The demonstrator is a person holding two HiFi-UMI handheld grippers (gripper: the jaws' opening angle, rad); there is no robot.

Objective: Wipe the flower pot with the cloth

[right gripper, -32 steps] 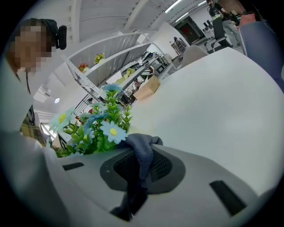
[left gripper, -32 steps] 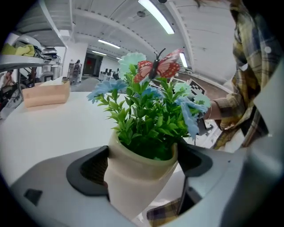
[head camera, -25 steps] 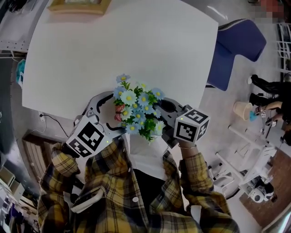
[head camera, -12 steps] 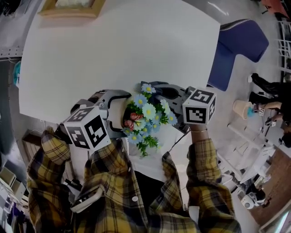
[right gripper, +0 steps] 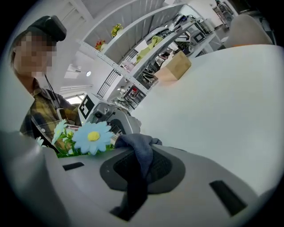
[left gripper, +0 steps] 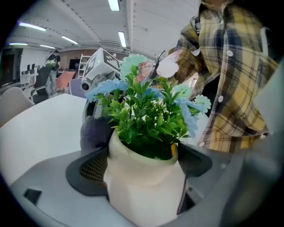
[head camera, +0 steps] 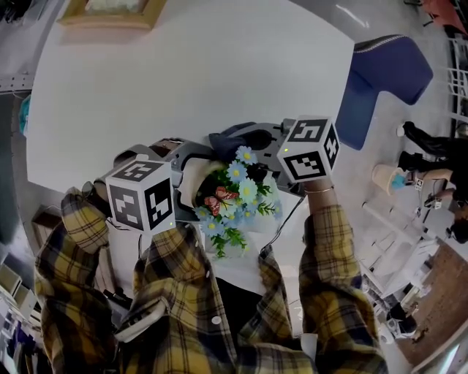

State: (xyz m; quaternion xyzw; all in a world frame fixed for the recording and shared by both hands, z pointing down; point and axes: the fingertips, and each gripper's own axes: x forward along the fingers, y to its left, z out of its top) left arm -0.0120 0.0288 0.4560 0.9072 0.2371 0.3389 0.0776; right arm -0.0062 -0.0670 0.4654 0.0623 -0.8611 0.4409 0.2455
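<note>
Head view: the person in a yellow plaid shirt (head camera: 197, 292) stands at the near edge of the white table (head camera: 197, 66). The left gripper (head camera: 196, 175) and right gripper (head camera: 235, 140) meet there, close to the chest. The cream flower pot (head camera: 186, 191) sits in the left gripper, with its artificial blue daisies (head camera: 238, 182) and an orange butterfly ornament (head camera: 217, 201) spreading towards the right. The dark grey cloth (head camera: 221, 137) hangs from the right gripper, just beside the pot's far side. A wooden frame (head camera: 110, 11) lies at the table's far corner, and a blue chair (head camera: 380, 73) stands off to the right.

Left gripper view: both jaws are clamped against the pot's sides, one on each flank below the rim. The pot stands upright in this view, with green foliage (left gripper: 146, 117) filling its mouth. The cloth is bunched against the pot's left shoulder, touching it just above the left jaw. The right gripper's marker cube shows behind the flowers.

Right gripper view: the jaws are pinched together on a fold of the cloth, which bunches up beyond the tips. One daisy shows to the left of the cloth. A cardboard box (right gripper: 175, 67) sits far off on the table.
</note>
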